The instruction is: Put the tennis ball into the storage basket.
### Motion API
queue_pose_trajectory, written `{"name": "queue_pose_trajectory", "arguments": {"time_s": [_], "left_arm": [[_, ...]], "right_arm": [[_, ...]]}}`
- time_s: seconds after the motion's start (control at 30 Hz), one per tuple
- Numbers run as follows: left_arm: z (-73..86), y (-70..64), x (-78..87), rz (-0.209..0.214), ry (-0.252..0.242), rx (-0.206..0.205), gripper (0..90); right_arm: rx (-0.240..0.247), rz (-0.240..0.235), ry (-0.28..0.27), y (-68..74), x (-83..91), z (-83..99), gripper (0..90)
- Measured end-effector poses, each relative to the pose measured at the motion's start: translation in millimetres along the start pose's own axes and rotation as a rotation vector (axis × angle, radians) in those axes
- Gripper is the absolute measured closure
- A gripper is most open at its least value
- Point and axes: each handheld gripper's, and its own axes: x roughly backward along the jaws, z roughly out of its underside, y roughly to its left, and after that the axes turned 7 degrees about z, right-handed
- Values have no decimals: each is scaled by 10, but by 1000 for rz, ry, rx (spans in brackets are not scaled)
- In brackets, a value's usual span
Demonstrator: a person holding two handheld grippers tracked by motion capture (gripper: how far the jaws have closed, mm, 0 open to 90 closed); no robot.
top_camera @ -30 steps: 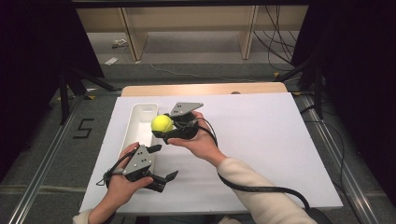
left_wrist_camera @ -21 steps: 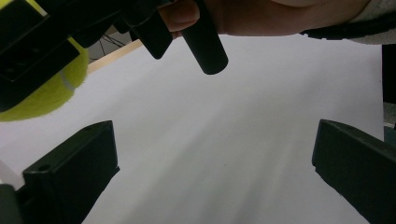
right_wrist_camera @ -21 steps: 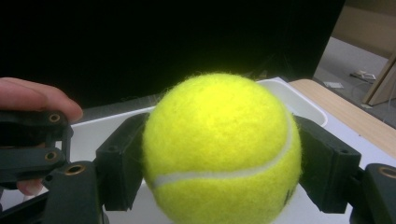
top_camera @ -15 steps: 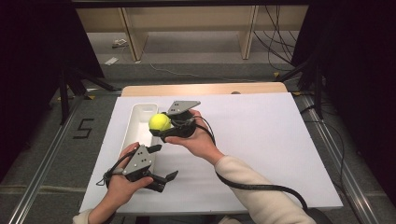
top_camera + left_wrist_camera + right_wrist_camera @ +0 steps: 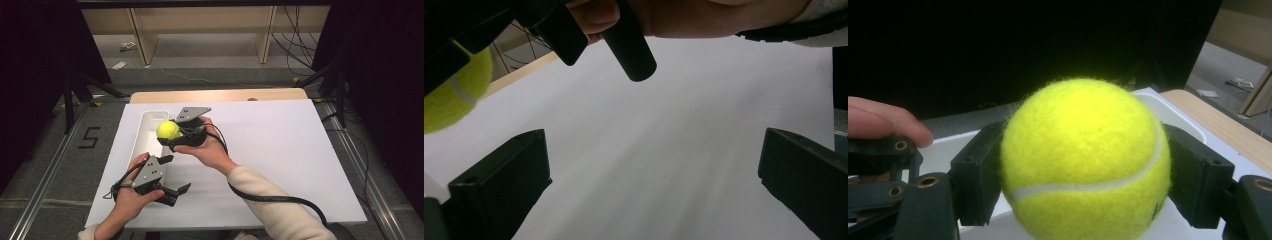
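Clamped in the right gripper (image 5: 169, 136), a fuzzy yellow-green tennis ball (image 5: 168, 130) with a pale curved seam hangs over the white tray (image 5: 143, 124) at the table's left. Nearer, the left gripper (image 5: 172, 176) stands spread and empty.

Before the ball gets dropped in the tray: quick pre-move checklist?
1. Right gripper clamps the tennis ball on both sides: ok.
2. Ball above the white tray: ok, it sits over the tray's right wall in the high view.
3. Tray interior free of other things: cannot tell, partly hidden.
4. Left gripper open, holding nothing: ok.
5. Left gripper out of the drop path: ok, near the tray's near end.
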Motion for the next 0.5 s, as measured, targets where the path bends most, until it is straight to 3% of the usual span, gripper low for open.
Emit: {"name": "queue_pose_trajectory", "arguments": {"time_s": [0.5], "left_arm": [[2, -3, -4, 3, 3, -1, 0]], "right_arm": [[8, -2, 2, 13, -50, -52, 263]]}}
